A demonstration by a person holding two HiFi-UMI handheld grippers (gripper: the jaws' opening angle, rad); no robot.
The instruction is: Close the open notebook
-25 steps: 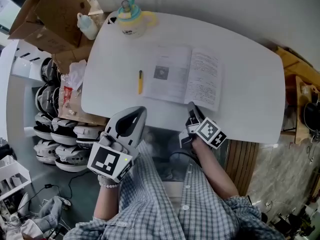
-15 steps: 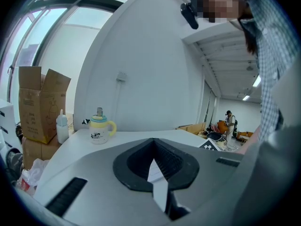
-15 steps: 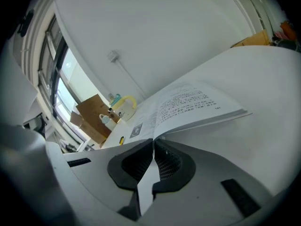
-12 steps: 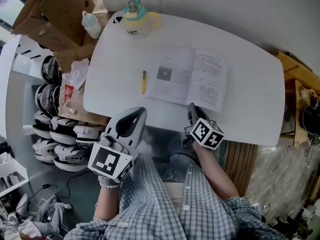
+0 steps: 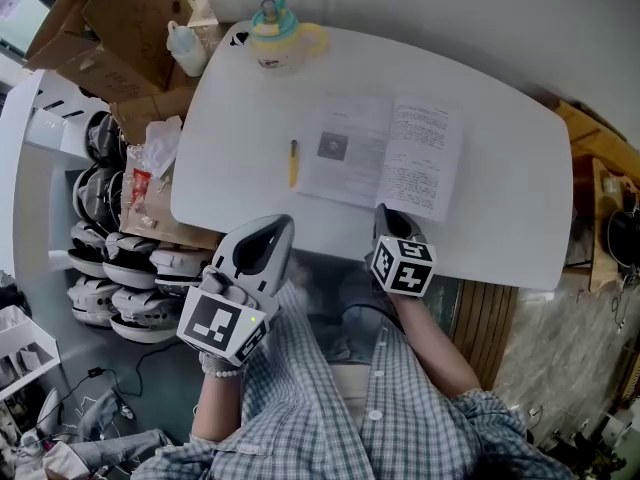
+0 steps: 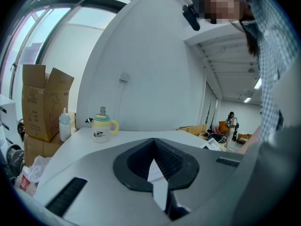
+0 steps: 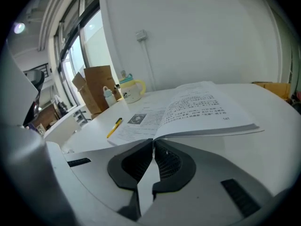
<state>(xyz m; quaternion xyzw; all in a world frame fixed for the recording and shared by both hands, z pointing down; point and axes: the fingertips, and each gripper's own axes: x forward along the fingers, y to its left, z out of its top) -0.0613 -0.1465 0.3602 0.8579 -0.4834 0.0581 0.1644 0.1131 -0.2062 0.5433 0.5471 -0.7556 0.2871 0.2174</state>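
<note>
Notebook (image 5: 385, 153) lay open & flat mid-table (image 5: 500, 188), nearer the near edge, spine running near-to-far. Dense print on the R page, small picture on the L. Right gripper (image 5: 386, 220) sat at the book's near edge by the spine, jaws pressed together w/ nothing between; book straight ahead of it. Left gripper (image 5: 270, 230), likewise closed & empty, hung off the near edge, farther away. Yellow pen (image 5: 293, 163) lay just left of the book.

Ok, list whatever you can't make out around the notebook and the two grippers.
Print on the notebook: too small in head view.
Whether the right gripper touches the notebook's near edge: its own body covers the contact in both views.
The notebook in left gripper view: hidden behind the left gripper.
</note>
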